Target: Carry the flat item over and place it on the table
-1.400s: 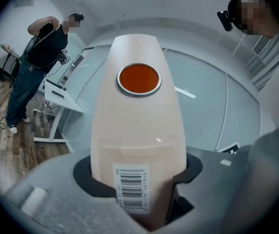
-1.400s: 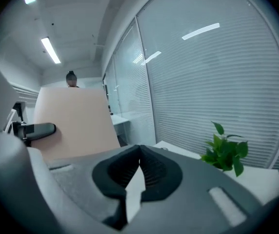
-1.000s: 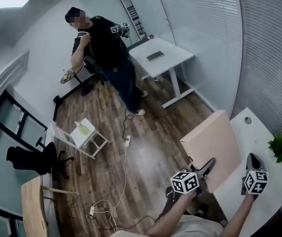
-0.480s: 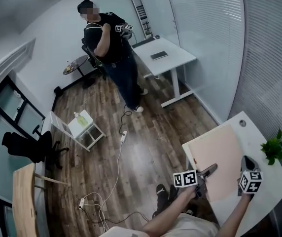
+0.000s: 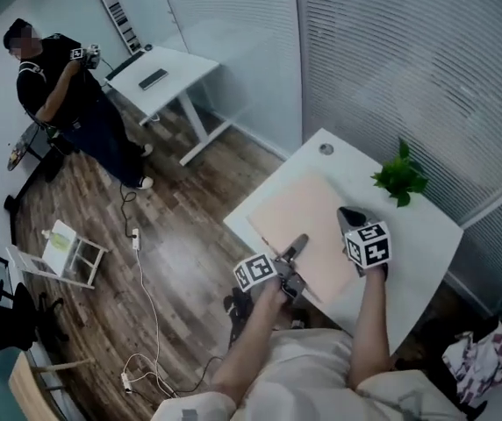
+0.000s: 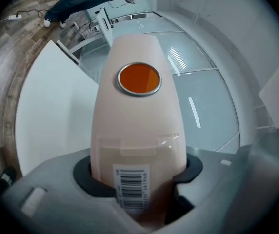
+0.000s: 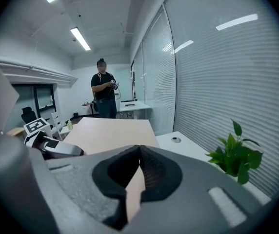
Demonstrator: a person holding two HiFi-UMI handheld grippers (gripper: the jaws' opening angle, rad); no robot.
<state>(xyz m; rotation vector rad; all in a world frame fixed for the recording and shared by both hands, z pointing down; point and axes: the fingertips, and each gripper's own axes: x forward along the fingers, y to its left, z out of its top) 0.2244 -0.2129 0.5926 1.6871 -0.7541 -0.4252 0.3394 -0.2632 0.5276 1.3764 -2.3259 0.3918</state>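
Observation:
A flat pale-pink board (image 5: 305, 224) lies level over the near-left part of the white table (image 5: 426, 235); whether it touches the top I cannot tell. My left gripper (image 5: 292, 255) is shut on its near edge, close to a corner. My right gripper (image 5: 350, 218) is shut on its right edge. In the left gripper view the board (image 6: 138, 130) runs out from between the jaws (image 6: 139, 179), with an orange round sticker and a barcode label. In the right gripper view the board (image 7: 111, 133) stretches away from the closed jaws (image 7: 138, 173).
A small green plant (image 5: 400, 175) stands on the table beyond the board, near the blinds. A person in black (image 5: 71, 103) stands across the room by a second white desk (image 5: 159, 77). A white folding rack (image 5: 62, 253) and a cable (image 5: 146, 296) lie on the wooden floor.
The board has gone from tilted at the table's edge to lying flat over the table top. Both grippers moved with it, and the head view has swung toward the table.

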